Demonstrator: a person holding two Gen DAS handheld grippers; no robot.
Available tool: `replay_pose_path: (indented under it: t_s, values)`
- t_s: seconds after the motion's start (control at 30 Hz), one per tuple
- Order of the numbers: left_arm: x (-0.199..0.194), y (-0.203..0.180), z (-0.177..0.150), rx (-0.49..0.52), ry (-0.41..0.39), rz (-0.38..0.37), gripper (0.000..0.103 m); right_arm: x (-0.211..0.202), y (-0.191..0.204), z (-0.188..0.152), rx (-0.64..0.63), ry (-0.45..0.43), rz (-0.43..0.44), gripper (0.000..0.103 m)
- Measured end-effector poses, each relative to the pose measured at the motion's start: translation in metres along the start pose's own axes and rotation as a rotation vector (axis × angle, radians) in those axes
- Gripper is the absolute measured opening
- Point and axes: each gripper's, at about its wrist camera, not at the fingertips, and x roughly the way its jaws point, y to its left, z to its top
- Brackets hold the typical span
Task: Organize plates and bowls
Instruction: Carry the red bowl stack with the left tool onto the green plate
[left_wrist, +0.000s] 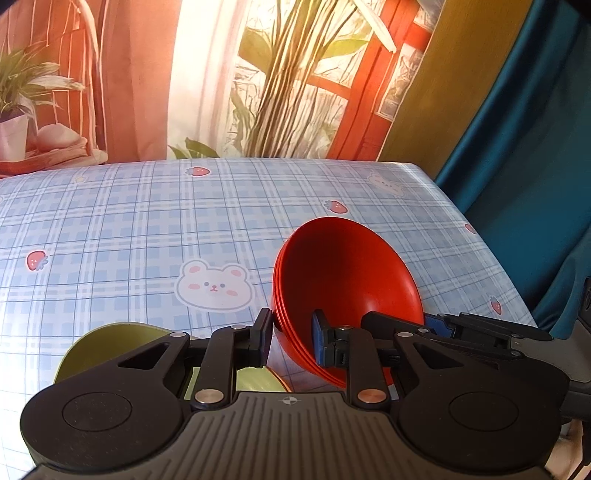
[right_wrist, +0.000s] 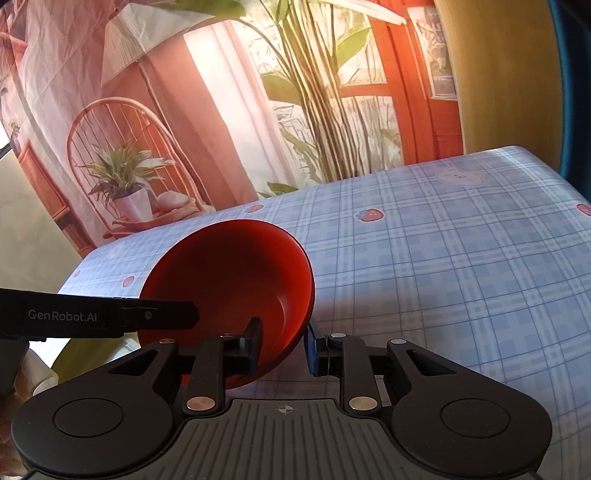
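A stack of red bowls (left_wrist: 347, 280) is held tilted above the blue plaid tablecloth (left_wrist: 129, 229). My left gripper (left_wrist: 291, 341) is shut on the stack's near-left rim, one finger outside and one inside. My right gripper (right_wrist: 282, 345) is shut on the opposite rim of the same red bowls (right_wrist: 229, 280). The right gripper's fingers (left_wrist: 439, 326) show behind the bowls in the left wrist view. The left gripper's arm (right_wrist: 110, 314) crosses the left of the right wrist view. A green plate (left_wrist: 110, 341) lies under my left gripper, mostly hidden.
The table's right edge (left_wrist: 491, 258) drops off beside a teal curtain (left_wrist: 524, 166). A printed backdrop (left_wrist: 258, 74) of curtains, plants and a chair hangs behind the table's far edge. A green shape (right_wrist: 85, 354) shows at the lower left of the right wrist view.
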Motion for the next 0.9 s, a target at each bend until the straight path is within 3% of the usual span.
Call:
replay_pose_path:
  t_s: [0.5,0.9]
  values:
    - [-0.032,-0.019,-0.014,0.020,-0.013,-0.022,0.024,-0.046,0.004,-0.001,0.009,-0.058,-0.018,0.022]
    - [-0.068,-0.019,-0.029,0.011,-0.055,-0.033,0.024,-0.075,0.031,-0.002,-0.033,-0.076,-0.017,0.023]
